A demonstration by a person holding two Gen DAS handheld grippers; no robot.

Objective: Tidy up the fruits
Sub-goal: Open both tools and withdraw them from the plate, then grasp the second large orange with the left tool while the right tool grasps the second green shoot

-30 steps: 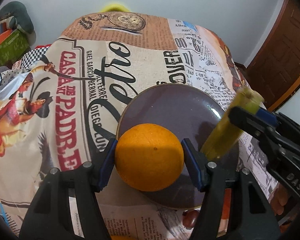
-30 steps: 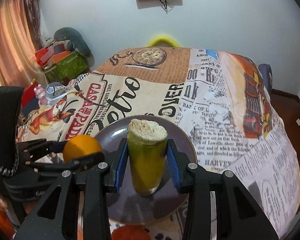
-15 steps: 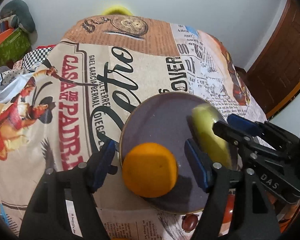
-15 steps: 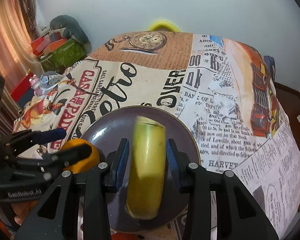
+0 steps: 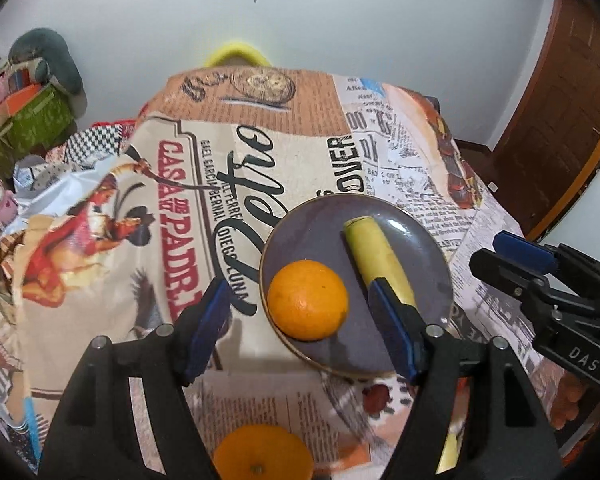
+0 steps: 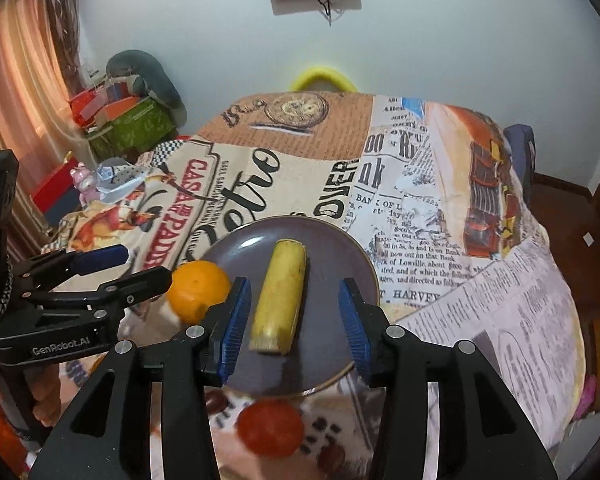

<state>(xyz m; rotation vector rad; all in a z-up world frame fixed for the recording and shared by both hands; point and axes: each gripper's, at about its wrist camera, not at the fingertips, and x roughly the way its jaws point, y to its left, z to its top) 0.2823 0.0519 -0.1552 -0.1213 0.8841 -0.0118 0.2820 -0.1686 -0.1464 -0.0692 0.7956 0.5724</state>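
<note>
A dark purple plate (image 5: 324,224) (image 6: 336,248) sits on the printed tablecloth. An orange (image 5: 307,300) (image 6: 198,289) rests on the plate's near left edge. A yellow-green banana piece (image 5: 374,254) (image 6: 280,300) lies on the plate beside it. My left gripper (image 5: 300,328) is open and empty, its fingers wide on either side of the orange and above it. My right gripper (image 6: 294,326) is open and empty, its fingers on either side of the banana piece's near end, not touching it.
A second orange (image 5: 262,454) lies at the near table edge under my left gripper. A red fruit (image 6: 270,428) lies in front of the plate. A yellow chair back (image 6: 322,78) stands behind the table. Boxes and clutter (image 6: 128,116) sit at the left.
Both grippers have opened and pulled back and up. The orange and the banana piece were let go and now rest on the plate, the banana piece lying flat.
</note>
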